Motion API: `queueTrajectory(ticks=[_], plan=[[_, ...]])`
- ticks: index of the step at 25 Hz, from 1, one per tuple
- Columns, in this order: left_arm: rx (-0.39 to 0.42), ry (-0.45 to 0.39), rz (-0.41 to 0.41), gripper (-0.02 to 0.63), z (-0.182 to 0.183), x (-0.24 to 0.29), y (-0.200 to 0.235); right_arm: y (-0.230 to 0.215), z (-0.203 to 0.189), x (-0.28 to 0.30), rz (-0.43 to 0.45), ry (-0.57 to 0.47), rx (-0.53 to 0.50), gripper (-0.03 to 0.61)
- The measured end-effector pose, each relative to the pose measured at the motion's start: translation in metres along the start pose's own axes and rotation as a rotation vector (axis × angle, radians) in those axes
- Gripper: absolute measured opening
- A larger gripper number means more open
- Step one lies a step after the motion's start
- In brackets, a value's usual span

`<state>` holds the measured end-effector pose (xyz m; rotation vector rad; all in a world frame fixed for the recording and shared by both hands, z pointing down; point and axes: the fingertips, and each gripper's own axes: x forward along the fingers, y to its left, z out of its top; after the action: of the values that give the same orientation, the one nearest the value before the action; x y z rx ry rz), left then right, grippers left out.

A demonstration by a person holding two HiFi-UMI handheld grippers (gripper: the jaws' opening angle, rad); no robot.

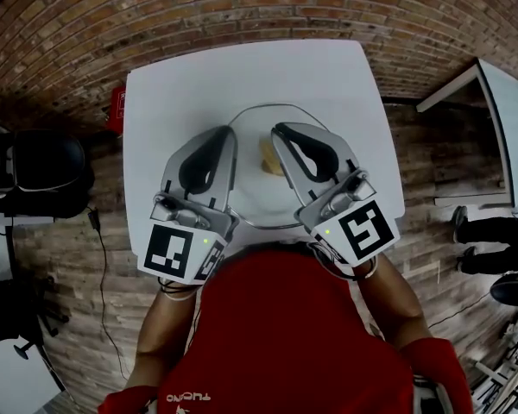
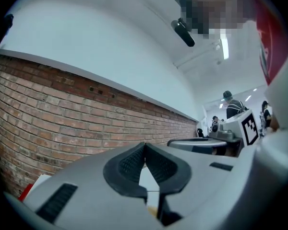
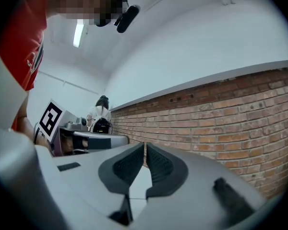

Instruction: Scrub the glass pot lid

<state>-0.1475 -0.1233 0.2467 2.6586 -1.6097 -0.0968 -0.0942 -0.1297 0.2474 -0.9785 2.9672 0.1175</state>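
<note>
While the glass pot lid [image 1: 252, 123] sits by the table's [image 1: 173, 102] near edge, left gripper [image 1: 225, 133] and right gripper [image 1: 281, 130] hover clear — clenched, empty, seemingly not yet scrubbing.

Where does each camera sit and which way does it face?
Head view: on the person's head, steeply down at the white table, glass pot lid, left gripper, right gripper, red shirt.
Left gripper view: on the left gripper, level along its shut jaws toward a brick wall.
Right gripper view: likewise on the right gripper, jaws shut.
Both gripper views share that wall.
</note>
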Motion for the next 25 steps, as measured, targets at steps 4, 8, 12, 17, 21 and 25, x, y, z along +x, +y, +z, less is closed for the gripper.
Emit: queueTrajectory(ticks=[4, 8, 12, 17, 21, 25], plan=[[-0.001, 0.004, -0.008, 0.017, 0.0, -0.001, -0.006, 0.008, -0.002, -0.001, 0.017, 0.013, -0.019, 0.031], [-0.021, 0.008, -0.003, 0.017, -0.005, -0.002, -0.009, 0.01, -0.006, -0.005, 0.018, 0.021, -0.021, 0.029], [-0.028, 0.016, 0.003, 0.017, -0.008, -0.001, -0.011, 0.005, -0.011, -0.009, 0.008, 0.04, -0.024, 0.029], [-0.029, 0.02, 0.016, 0.017, -0.011, -0.002, -0.009, -0.005, -0.016, -0.014, -0.017, 0.056, -0.013, 0.029], [-0.032, 0.026, 0.021, 0.017, -0.014, -0.001, -0.008, -0.009, -0.018, -0.016, -0.02, 0.061, -0.011, 0.029], [-0.037, 0.033, 0.021, 0.017, -0.015, 0.001, -0.008, -0.011, -0.021, -0.016, -0.02, 0.07, -0.006, 0.029]])
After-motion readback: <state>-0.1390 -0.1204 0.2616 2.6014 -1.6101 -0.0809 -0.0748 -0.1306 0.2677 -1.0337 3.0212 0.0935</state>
